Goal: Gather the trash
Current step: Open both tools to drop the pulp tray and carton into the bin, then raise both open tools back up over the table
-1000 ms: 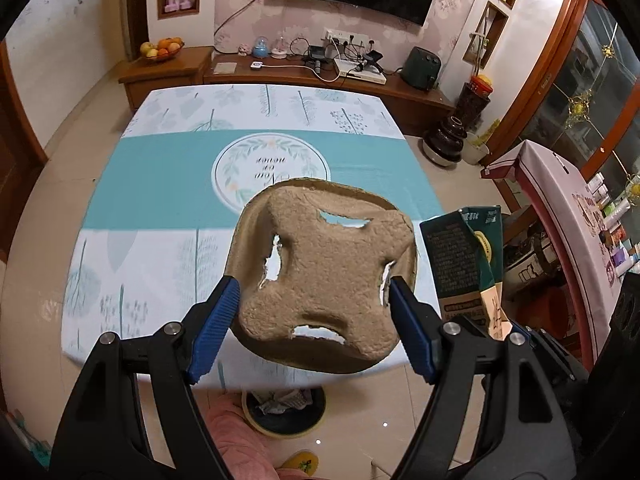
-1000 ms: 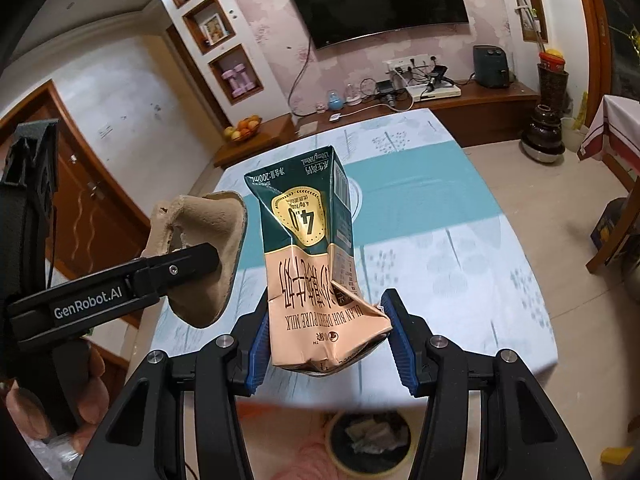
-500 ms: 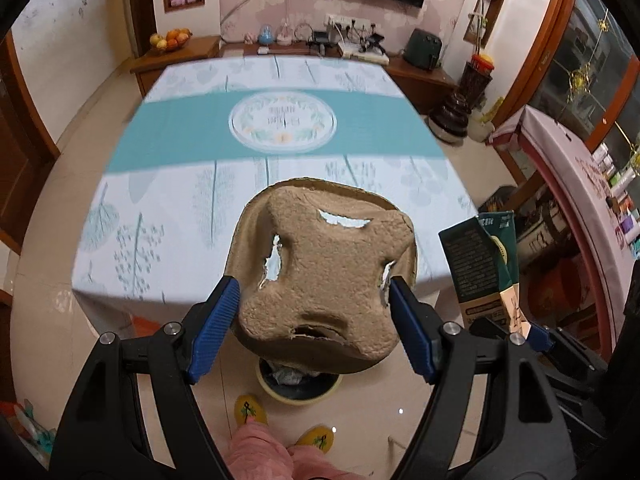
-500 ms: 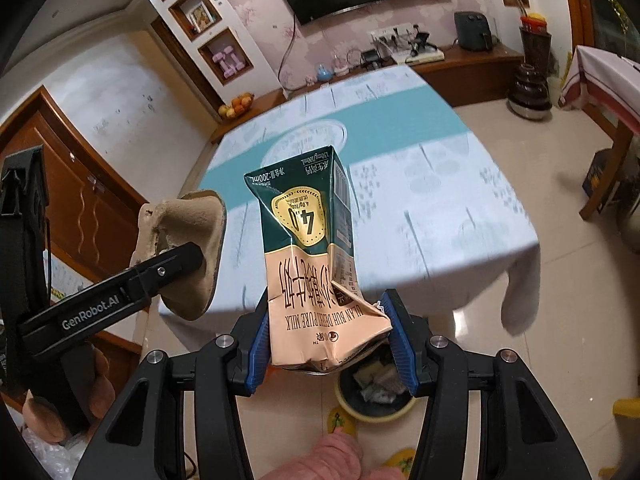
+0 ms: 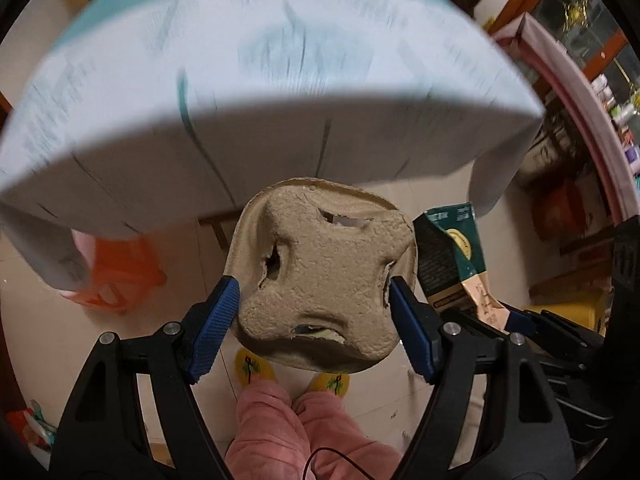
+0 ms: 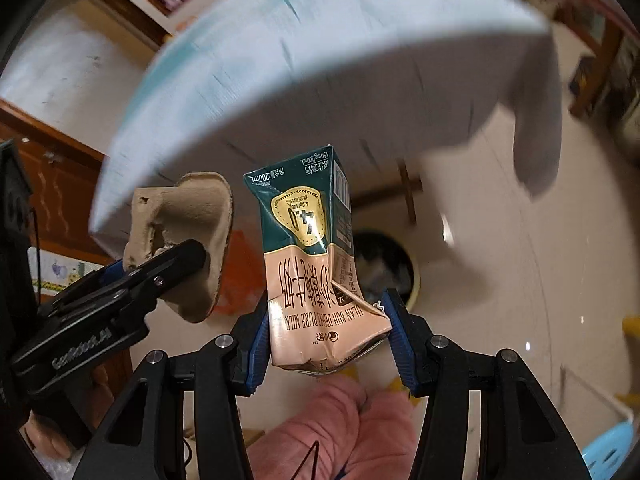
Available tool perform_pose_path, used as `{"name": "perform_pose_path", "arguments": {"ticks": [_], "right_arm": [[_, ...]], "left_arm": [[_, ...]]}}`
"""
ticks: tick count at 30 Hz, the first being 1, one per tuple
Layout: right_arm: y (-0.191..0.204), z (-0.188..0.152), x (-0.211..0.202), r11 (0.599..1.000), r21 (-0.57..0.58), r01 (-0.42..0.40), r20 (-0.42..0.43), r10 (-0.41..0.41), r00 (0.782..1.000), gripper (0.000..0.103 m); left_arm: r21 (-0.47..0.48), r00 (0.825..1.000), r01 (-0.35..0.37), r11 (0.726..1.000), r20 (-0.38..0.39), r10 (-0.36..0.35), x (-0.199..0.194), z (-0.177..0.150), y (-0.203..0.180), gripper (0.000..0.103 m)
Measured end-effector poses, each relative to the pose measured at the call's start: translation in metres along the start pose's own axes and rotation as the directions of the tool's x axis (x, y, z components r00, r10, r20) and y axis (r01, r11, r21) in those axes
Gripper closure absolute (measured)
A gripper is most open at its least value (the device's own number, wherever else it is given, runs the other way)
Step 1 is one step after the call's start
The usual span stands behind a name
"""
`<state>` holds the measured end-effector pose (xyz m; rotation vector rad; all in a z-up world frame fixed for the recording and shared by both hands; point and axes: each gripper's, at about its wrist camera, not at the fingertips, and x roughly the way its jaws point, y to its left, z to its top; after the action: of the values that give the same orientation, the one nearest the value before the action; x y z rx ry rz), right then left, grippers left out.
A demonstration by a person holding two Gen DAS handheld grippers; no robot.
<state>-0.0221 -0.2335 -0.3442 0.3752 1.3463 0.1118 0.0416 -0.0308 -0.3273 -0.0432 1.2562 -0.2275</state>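
Gripping the pulp cup tray (image 5: 324, 280), left gripper (image 5: 316, 320); right gripper (image 6: 324, 332) clamps the milk carton (image 6: 312, 264); bin (image 6: 384, 264) at frame centre awaits both.

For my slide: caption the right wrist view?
Right gripper holds a milk carton above a bin; left gripper holds a pulp tray.

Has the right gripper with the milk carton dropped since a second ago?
Yes. The right gripper, gripping the milk carton, has dropped below the tablecloth's edge.
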Motion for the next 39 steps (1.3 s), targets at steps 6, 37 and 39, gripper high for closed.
{"name": "perform_pose_path", "arguments": {"ticks": [6, 37, 39], "right_arm": [[-0.020, -0.014, 0.098, 0.997, 0.033, 0.068, -0.074, -0.066, 0.995, 0.051], [-0.027, 0.006, 0.143, 0.994, 0.078, 0.072, 0.010, -0.073, 0.997, 0.032], [-0.022, 0.009, 0.130, 0.994, 0.078, 0.070, 0.015, -0.071, 0.997, 0.032]], "left_arm": [[0.017, 0.999, 0.009, 1.000, -0.051, -0.008, 0.081, -0.013, 0.017, 0.029], [-0.048, 0.999, -0.040, 0.998, -0.024, 0.039, 0.116, -0.013, 0.046, 0.005], [-0.049, 0.999, -0.044, 0.998, -0.015, 0.043, 0.099, -0.011, 0.044, 0.005]]}}
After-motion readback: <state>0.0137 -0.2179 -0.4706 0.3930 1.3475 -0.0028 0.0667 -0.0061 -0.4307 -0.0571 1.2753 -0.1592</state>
